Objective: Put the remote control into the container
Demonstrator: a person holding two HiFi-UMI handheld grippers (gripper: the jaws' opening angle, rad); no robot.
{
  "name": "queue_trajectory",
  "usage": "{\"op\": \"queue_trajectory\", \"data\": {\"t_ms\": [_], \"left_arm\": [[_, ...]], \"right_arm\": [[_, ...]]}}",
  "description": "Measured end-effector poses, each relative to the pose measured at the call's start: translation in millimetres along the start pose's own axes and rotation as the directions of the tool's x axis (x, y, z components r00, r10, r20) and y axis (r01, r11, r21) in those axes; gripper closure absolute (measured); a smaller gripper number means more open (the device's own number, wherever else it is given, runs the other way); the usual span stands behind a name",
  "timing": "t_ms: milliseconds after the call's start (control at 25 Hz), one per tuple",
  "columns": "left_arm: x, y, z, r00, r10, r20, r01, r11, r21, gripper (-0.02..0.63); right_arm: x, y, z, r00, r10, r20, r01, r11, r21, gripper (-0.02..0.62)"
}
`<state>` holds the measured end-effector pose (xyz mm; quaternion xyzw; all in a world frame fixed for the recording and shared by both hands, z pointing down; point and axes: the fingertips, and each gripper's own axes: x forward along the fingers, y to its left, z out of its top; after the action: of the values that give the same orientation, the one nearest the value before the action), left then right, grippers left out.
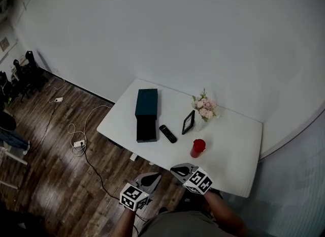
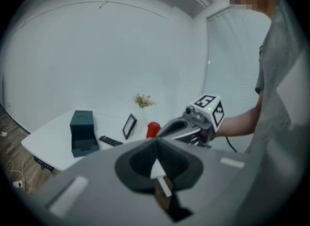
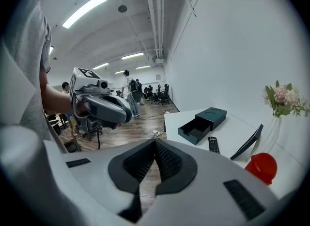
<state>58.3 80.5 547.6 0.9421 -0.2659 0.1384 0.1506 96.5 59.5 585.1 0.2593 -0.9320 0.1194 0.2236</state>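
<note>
The black remote control (image 1: 168,134) lies flat on the white table (image 1: 233,144), just right of the dark teal container (image 1: 146,105). The container's drawer (image 1: 146,128) is pulled out toward me and looks empty. My left gripper (image 1: 155,176) and right gripper (image 1: 172,168) hover side by side off the table's near edge, well short of the remote. Both are shut with nothing between their jaws. The left gripper view shows its closed tip (image 2: 156,141) with the remote (image 2: 110,141) and container (image 2: 82,130) beyond. In the right gripper view the closed tip (image 3: 155,141) points left of the remote (image 3: 213,144).
A small dark picture frame (image 1: 188,122) and a vase of pink flowers (image 1: 204,108) stand behind the remote. Closer to me is a red cup (image 1: 197,148). Cables and power strips (image 1: 77,143) lie on the wooden floor left of the table. A white wall runs behind.
</note>
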Motion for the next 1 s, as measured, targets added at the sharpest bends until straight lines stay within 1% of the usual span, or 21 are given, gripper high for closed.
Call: {"op": "queue_trajectory", "data": {"t_ms": [160, 320, 640, 760, 840, 1000], "left_arm": [[5, 0, 2, 1.000, 0.018, -0.019, -0.018, 1.000, 0.008, 0.607], [17, 0, 6, 0.998, 0.046, -0.048, -0.046, 0.999, 0.001, 0.606], [49, 3, 26, 0.992, 0.118, -0.041, -0.120, 0.992, -0.033, 0.606], [57, -1, 29, 0.988, 0.144, -0.050, -0.146, 0.988, -0.042, 0.607], [56, -5, 32, 0.986, 0.159, -0.048, -0.161, 0.986, -0.046, 0.606], [57, -3, 36, 0.980, 0.191, -0.049, -0.194, 0.980, -0.050, 0.607]], "right_arm": [[-3, -8, 2, 1.000, 0.020, 0.014, -0.019, 1.000, -0.007, 0.580], [-11, -19, -5, 0.999, 0.052, -0.009, -0.052, 0.998, -0.026, 0.578], [-22, -42, -6, 0.991, 0.131, -0.018, -0.132, 0.990, -0.045, 0.578], [-29, -43, -9, 0.984, 0.179, -0.025, -0.179, 0.983, -0.031, 0.580], [-32, -41, -10, 0.979, 0.204, -0.029, -0.205, 0.978, -0.038, 0.579], [-36, -46, -6, 0.977, 0.212, -0.018, -0.213, 0.975, -0.064, 0.578]]}}
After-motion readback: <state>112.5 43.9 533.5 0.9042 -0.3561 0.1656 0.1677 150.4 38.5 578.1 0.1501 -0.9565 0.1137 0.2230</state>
